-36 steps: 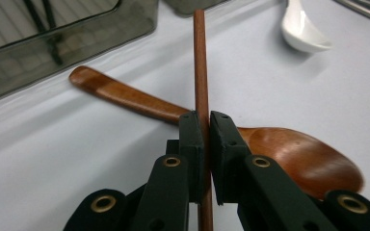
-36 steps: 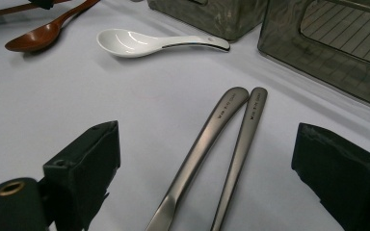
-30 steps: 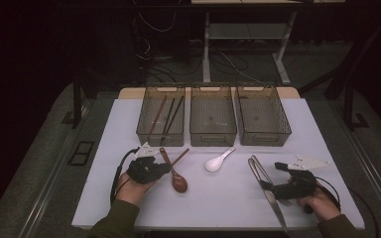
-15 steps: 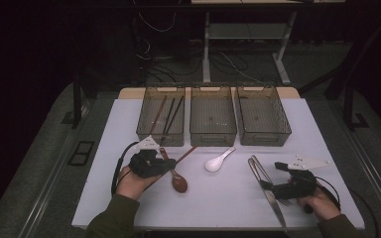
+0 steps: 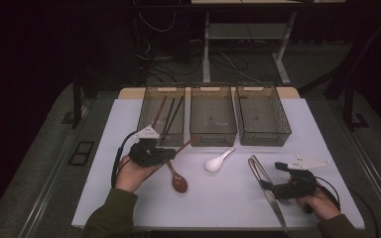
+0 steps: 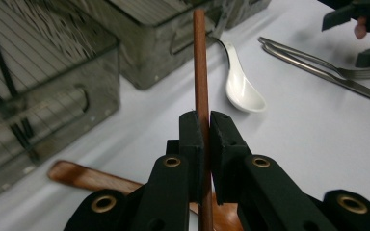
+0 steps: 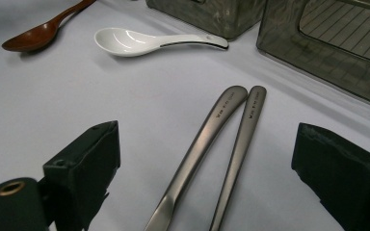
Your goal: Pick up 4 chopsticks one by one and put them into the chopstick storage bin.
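Nearest, the right gripper (image 5: pixel 278 187) rests low on the white table (image 5: pixel 327 134), its jaws spread wide and holding nothing, with the handles of a metal knife (image 7: pixel 200 139) and fork (image 7: pixel 241 139) lying side by side between them. Further in, the left gripper (image 6: pixel 206 127) is clenched on a thin brown chopstick (image 6: pixel 201 57), lifted off the table above a brown wooden spoon (image 5: pixel 177 179). A white spoon (image 5: pixel 217 161) lies just beyond. Farthest stand three grey bins (image 5: pixel 213 136) in a row; the left one holds dark chopsticks (image 5: pixel 171 113).
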Demonstrator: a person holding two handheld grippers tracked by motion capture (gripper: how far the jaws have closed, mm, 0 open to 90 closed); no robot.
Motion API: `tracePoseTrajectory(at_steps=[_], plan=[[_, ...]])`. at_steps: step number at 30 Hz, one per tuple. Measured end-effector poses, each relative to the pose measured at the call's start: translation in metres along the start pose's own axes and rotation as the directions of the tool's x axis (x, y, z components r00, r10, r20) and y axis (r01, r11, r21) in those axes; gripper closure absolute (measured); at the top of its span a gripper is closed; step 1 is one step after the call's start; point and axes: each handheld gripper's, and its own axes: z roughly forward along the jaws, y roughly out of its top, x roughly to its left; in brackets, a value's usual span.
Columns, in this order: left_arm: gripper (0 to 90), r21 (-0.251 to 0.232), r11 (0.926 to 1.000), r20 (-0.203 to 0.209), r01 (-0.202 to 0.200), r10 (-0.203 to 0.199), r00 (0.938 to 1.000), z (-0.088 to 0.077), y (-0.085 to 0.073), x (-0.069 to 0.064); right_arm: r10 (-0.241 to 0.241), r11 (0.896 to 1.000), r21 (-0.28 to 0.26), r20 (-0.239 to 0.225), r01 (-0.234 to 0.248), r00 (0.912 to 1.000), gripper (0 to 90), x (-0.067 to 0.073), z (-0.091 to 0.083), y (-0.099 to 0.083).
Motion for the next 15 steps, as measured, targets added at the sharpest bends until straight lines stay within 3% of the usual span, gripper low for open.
tracePoseTrajectory(at_steps=[15], plan=[[83.7, -0.041, 0.9988, -0.033, -0.025, 0.024, 0.9992, 0.004, 0.036, 0.018, 0.006, 1.0, 0.004, 0.004, -0.006, 1.0, 9.8, -0.001, 0.0, 0.0]])
